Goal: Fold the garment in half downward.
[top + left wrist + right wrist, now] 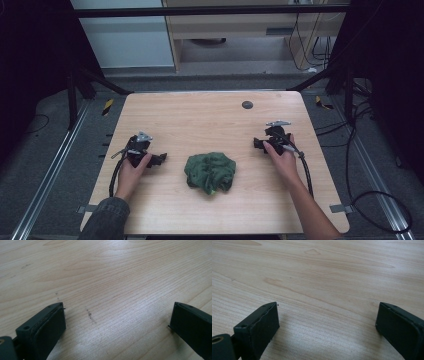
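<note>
A crumpled dark green cloth lies in a heap near the middle of the wooden table. My left gripper rests on the table to the cloth's left, held by a hand, its tips pointing toward the cloth with a gap between. In the left gripper view the left gripper stands open over bare wood. My right gripper sits on the table to the cloth's right, apart from it. In the right gripper view the right gripper is wide open, nothing between its jaws.
A small dark round disc lies on the table near its far edge. Black cables trail from both grippers off the table's sides. Black frame bars and grey floor surround the table.
</note>
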Demonstrator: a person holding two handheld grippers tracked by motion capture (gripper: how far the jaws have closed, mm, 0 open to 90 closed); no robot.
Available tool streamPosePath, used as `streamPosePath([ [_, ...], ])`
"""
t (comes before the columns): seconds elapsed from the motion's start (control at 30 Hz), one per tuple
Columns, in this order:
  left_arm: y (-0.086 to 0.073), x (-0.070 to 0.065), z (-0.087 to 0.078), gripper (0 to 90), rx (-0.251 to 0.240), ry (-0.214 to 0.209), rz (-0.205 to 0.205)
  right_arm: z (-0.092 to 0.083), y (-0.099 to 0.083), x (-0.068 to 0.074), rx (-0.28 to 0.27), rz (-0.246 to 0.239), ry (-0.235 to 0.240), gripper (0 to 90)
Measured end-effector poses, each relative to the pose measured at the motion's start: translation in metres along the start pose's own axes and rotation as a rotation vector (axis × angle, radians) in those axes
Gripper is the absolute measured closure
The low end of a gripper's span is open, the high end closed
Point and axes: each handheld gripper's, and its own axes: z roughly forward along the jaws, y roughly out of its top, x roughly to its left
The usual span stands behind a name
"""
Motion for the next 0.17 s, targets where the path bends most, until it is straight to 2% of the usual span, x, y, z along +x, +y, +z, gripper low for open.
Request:
streamPosePath([
  [0.17, 0.0, -0.0001, 0.0, 0.0, 0.0, 0.001, -0.001, -0.0056, -0.0056, 0.0045, 0.009, 0.078, -0.065, 1.5],
])
